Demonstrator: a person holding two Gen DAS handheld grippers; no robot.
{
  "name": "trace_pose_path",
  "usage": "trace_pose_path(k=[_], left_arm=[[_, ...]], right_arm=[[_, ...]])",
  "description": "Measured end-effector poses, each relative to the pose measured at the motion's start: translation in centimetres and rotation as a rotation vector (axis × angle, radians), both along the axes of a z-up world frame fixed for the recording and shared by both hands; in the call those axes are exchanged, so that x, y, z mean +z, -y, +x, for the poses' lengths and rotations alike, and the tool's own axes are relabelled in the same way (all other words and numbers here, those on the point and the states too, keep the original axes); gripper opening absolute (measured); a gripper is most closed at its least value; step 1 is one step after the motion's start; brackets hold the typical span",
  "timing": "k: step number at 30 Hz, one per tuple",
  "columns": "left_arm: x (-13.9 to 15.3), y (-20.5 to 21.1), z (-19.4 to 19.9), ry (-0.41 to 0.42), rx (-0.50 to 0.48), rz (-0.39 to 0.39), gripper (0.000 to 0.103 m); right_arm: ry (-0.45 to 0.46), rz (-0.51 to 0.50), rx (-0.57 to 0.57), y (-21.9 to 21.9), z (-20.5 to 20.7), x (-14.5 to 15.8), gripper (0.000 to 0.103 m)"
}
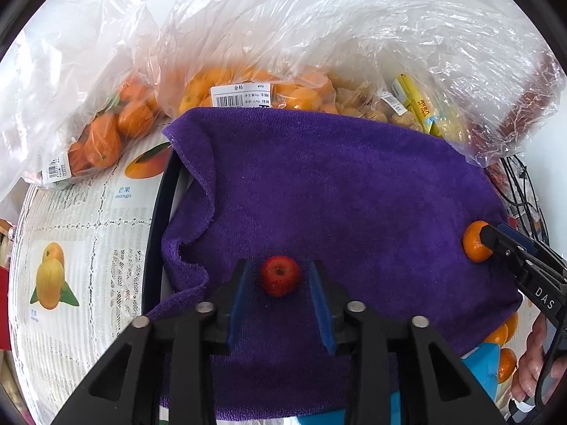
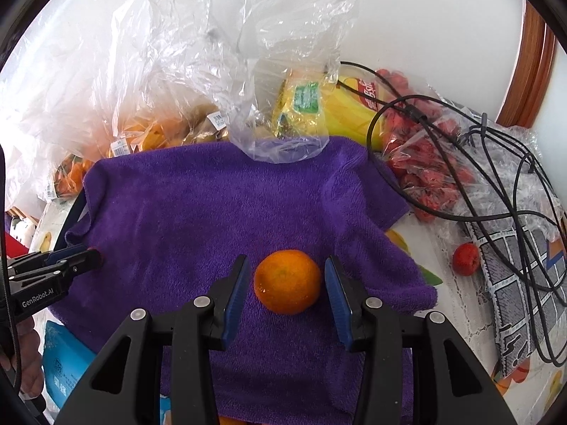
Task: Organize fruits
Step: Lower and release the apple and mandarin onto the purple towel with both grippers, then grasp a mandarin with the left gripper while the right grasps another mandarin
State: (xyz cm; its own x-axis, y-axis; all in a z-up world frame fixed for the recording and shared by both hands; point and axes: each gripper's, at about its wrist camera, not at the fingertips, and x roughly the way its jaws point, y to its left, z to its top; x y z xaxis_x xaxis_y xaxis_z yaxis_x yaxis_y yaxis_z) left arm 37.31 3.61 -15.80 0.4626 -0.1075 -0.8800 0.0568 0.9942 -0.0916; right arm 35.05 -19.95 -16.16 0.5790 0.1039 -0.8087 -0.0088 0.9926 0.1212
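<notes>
A purple towel (image 1: 336, 184) lies spread over the table; it also shows in the right wrist view (image 2: 219, 205). A small red fruit (image 1: 280, 275) rests on it between the open fingers of my left gripper (image 1: 280, 285), with a gap on each side. An orange mandarin (image 2: 287, 282) lies on the towel between the open fingers of my right gripper (image 2: 286, 290), not squeezed. In the left wrist view the mandarin (image 1: 475, 241) sits at the tip of my right gripper (image 1: 490, 239) at the towel's right edge. In the right wrist view my left gripper (image 2: 95, 255) is at the left.
Clear plastic bags of oranges (image 1: 106, 134), kumquats (image 1: 255, 88) and yellow packets (image 2: 304, 106) crowd the back. A bag of red fruits (image 2: 425, 152), black cables (image 2: 496, 184) and one loose red fruit (image 2: 465, 254) lie right. A fruit-print tablecloth (image 1: 78, 248) covers the table.
</notes>
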Motion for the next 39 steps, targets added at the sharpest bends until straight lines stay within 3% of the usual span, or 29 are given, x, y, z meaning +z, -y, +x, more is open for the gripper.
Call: trace_pose_path(k=[1,8,16,19,25,29,39], left_arm=[[0.2,0.0,-0.2,0.005,0.002,0.007,0.052],[2.9,-0.1,-2.3,0.060,0.001,0.016,0.053],[5.8,-0.7,-5.8,0.102,0.026,0.011,0.054],[6.2,-0.9,-7.0,0.107,0.044,0.005,0.055],[6.5,-0.7,-9.0,0.112,0.051,0.000,0.055],[6.3,-0.5,-9.8,0.110,0.054,-0.003,0.055],[5.5,0.0,-10.1,0.084,0.049,0.024,0.055]], right_arm=[[0.007,0.002,0.000,0.0,-0.1,0.3,0.052],[0.075,0.012,-0.031,0.4,-2.6,3.3,0.078],[0.158,-0.070,-0.116,2.1,-7.2,6.0,0.079],[0.146,-0.092,-0.123,2.6,-8.7,5.9,0.079],[0.085,-0.047,-0.096,3.7,-11.0,4.0,0.061],[0.022,-0.004,-0.085,4.1,-11.5,1.8,0.040],[-0.027,0.073,-0.074,4.7,-10.8,-1.3,0.036]])
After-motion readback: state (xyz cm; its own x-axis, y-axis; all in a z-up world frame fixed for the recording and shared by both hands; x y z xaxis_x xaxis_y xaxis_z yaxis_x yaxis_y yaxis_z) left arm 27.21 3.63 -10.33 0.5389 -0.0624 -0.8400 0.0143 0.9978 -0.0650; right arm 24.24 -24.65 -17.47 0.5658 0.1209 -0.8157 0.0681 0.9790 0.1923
